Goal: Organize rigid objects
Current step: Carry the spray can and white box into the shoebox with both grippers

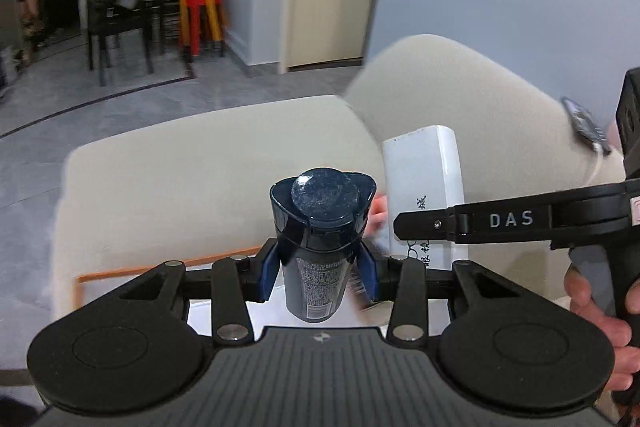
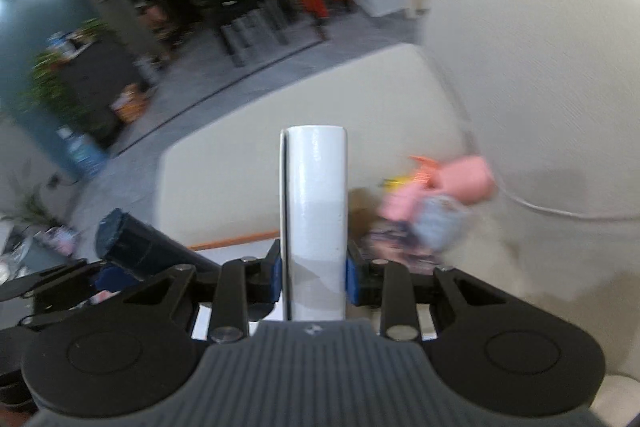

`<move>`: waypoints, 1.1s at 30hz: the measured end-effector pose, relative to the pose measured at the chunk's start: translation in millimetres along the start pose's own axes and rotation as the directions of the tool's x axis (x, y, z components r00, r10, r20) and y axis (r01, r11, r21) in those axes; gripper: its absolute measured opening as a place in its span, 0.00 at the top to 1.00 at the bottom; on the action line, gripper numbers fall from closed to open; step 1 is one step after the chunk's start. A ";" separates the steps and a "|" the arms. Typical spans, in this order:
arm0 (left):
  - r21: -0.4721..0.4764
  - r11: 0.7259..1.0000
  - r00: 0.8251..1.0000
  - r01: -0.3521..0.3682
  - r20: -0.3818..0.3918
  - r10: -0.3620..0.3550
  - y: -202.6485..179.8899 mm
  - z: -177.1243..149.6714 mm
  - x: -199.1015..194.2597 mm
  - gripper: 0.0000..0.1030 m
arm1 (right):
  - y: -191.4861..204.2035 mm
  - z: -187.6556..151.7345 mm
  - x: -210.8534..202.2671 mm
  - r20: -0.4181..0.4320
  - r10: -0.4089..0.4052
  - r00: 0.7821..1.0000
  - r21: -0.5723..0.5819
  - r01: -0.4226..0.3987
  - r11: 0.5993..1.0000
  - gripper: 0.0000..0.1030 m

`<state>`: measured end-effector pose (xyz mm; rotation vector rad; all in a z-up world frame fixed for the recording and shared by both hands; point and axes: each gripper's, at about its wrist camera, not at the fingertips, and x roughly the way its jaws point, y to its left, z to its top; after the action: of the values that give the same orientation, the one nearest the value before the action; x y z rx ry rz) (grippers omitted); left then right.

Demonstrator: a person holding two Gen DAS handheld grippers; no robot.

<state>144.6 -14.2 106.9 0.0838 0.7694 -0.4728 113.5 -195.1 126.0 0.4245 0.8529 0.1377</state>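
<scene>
1. Left wrist view: a dark bottle [image 1: 318, 251] is being held upright, cap up, between the pads of the half-open left claw [image 1: 318, 269], above a sofa [image 1: 180, 187].
2. A white case [image 2: 316, 211] is being clamped on end by the nearly closed right claw [image 2: 314, 277].
3. Both grips sit low on tall things, so tipping or slipping is being risked if they are swung fast; a knock between the two, carried close together, is also likely.
4. Pink clutter [image 2: 440, 195] is being shown only in the right wrist view; a hand [image 1: 600, 311] on the right handle only in the left.
</scene>
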 end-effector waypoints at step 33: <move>0.087 0.981 0.879 -0.176 -0.435 0.196 100.9 -61.1 144.7 0.54 | 58.3 -68.9 218.1 -0.440 0.055 0.896 0.016 -0.054 0.998 0.72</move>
<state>239.1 35.6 -46.2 0.3137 1.1871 -0.2865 207.2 -58.8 -42.4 0.4273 1.2898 0.2925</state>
